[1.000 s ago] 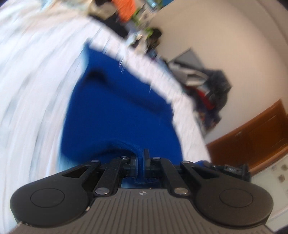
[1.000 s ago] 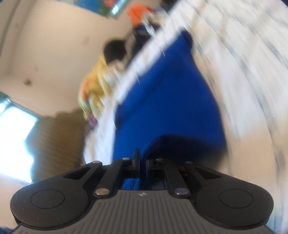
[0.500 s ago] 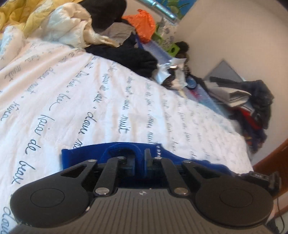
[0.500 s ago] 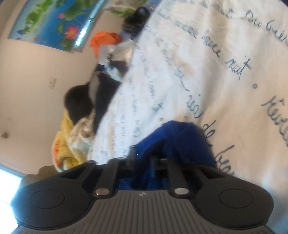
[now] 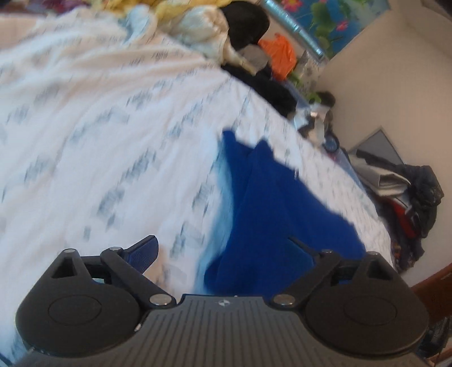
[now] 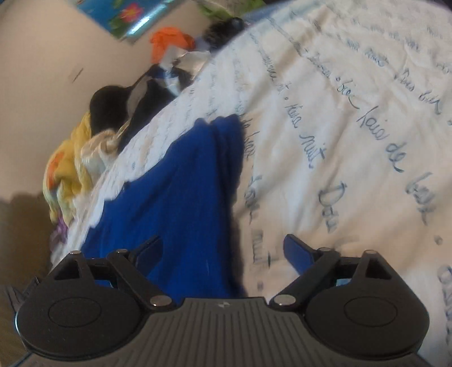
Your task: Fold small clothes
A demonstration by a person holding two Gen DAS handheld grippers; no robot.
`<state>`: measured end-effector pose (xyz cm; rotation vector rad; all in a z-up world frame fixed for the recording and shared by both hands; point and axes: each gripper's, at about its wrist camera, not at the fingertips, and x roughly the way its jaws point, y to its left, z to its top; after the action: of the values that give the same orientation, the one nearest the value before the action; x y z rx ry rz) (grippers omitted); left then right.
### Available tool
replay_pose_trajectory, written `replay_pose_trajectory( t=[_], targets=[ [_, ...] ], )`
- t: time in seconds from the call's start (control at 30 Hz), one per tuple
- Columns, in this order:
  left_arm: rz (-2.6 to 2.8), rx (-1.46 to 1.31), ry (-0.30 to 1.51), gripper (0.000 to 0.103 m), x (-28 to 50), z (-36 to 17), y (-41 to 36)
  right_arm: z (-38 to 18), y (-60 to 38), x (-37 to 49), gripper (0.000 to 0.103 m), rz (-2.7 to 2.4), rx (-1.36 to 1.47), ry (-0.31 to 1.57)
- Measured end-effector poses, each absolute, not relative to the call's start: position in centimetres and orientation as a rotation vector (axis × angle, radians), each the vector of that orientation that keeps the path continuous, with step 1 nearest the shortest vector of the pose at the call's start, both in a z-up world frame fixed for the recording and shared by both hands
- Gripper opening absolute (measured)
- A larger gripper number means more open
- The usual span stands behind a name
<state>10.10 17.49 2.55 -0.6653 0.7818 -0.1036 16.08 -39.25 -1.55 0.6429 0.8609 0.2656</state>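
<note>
A small blue garment (image 5: 276,203) lies folded on the white bed cover with blue script (image 5: 99,135). In the left wrist view it lies ahead and to the right. My left gripper (image 5: 223,248) is open and empty, just above the garment's near left edge. In the right wrist view the garment (image 6: 180,192) lies ahead and to the left. My right gripper (image 6: 223,248) is open and empty over its near right edge. Both views are blurred by motion.
A yellow and white quilt (image 5: 180,19), black clothes (image 5: 271,87) and an orange bag (image 5: 279,53) pile along the bed's far side. More clothes (image 5: 418,197) are heaped by the wall at right. A wooden cabinet (image 5: 435,285) stands at the lower right.
Both grippers have opened and let go of the blue garment. It now lies on the bed, and both grippers have pulled back from it.
</note>
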Motion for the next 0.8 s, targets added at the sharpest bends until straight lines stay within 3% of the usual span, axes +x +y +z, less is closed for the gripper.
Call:
replay_pose_trajectory(
  t=[0.1,0.13,0.17,0.2,0.23,0.37,0.47,0.6,0.7,0.73,0.8],
  targets=[
    [-0.128,-0.618,0.764,0.092,9.0,2.5,15.8,-1.6,-37.2,15.6,0.092,0.335,0.643,0.884],
    [-0.155,-0.605,0.773,0.084,9.3,2.5,15.1,-1.4,-36.4,16.0,0.085,0.357,0.635,0.894],
    [-0.178,-0.578,0.785,0.071,9.7,2.5,14.4,-1.3,-35.9,16.4,0.07,0.355,0.617,0.895],
    [-0.166,-0.54,0.808,0.03,10.2,2.4,13.8,-1.3,-35.4,17.2,0.048,0.346,0.607,0.911],
    [-0.141,-0.514,0.838,0.006,10.8,2.1,13.4,-1.7,-35.1,18.0,0.01,0.341,0.608,0.946],
    [-0.121,-0.53,0.873,0.006,11.8,2.8,13.6,-1.7,-35.1,18.9,0.009,0.349,0.618,0.971],
    [-0.158,-0.54,0.799,0.005,9.8,6.5,14.1,0.7,-35.6,17.0,0.008,0.408,0.634,0.91],
    [-0.262,-0.504,0.747,0.005,3.2,11.5,14.2,4.8,-37.1,11.0,0.008,0.486,0.614,0.846],
    [-0.279,-0.452,0.84,0.007,-2.1,10.1,14.2,5.2,-38.3,5.0,0.009,0.529,0.621,0.873],
    [-0.262,-0.422,0.875,0.009,-3.3,8.3,14.4,4.3,-38.3,3.2,0.014,0.505,0.613,0.914],
    [-0.182,-0.403,0.936,0.011,-4.5,5.0,15.5,1.9,-37.3,1.1,0.041,0.429,0.509,1.032]
  ],
)
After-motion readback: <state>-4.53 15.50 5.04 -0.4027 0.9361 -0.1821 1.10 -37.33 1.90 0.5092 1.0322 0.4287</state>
